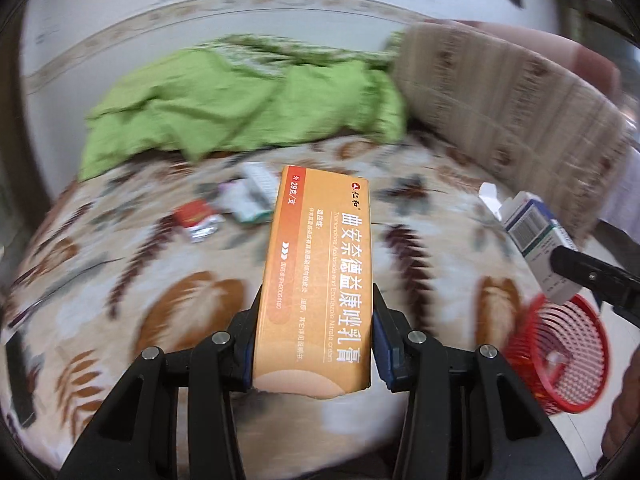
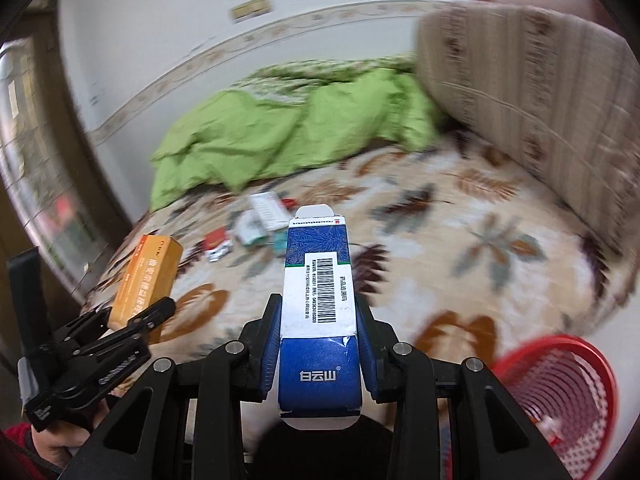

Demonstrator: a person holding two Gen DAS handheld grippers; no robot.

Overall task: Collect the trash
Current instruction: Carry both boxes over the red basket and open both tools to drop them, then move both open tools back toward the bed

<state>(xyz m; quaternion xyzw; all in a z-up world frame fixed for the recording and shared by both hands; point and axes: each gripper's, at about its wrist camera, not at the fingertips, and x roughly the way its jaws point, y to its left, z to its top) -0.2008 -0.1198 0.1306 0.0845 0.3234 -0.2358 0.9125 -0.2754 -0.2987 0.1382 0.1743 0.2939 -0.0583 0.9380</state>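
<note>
1. left gripper [image 1: 314,344] clamps an orange box [image 1: 320,280] by its long sides, blue pads pressed on it, box pointing away over the bed [image 1: 420,216].
2. right gripper [image 2: 320,344] clamps a blue-and-white box [image 2: 318,300] the same way, barcode up.
3. red basket [image 2: 560,392] sits at the bed's near right corner, just beside the right gripper.
4. more packets [image 1: 240,204] lie mid-bed, well apart from both grippers.
5. green quilt [image 1: 240,108] is bunched at the far side, against the wall.
</note>
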